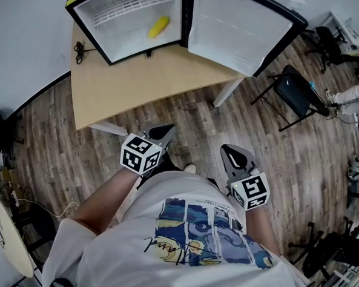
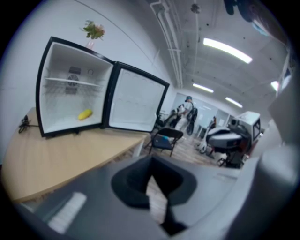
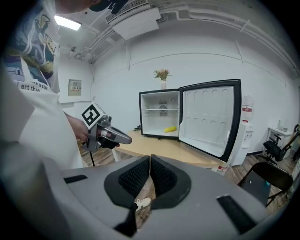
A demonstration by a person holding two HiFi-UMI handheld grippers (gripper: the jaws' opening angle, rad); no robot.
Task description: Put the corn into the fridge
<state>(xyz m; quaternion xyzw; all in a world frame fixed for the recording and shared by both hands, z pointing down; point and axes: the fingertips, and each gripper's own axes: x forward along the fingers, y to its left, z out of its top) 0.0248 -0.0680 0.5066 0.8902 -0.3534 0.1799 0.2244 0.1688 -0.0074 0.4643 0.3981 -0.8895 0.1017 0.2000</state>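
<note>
1. Takes up the 12 o'clock part of the head view: a tan table (image 1: 147, 77), bearing the mini fridge (image 1: 117, 18) at a height easy to reach while standing.
2. Faces the person with its white cavity, on the table's far side, probably so that loading needs only a straight forward reach.
3. Hangs swung wide toward 1 o'clock: the door (image 1: 235, 28), clear of the opening and not yet shut.
4. Holds the left gripper (image 1: 166, 130) low at 7 o'clock, by the waist and well apart from the table, jaws pressed together on nothing. Reads as a rest pose.
5. Holds the right gripper (image 1: 230, 152) likewise at 5 o'clock, pads meeting with only floor and a shoe showing through the gap below them, so nothing is carried.
6. Lies on the cavity floor, toward 3 o'clock of its middle, at 12 o'clock from both grippers: the yellow corn (image 1: 159, 27), untouched by either. Suggests the placing is done, with only the door perhaps left to close.
</note>
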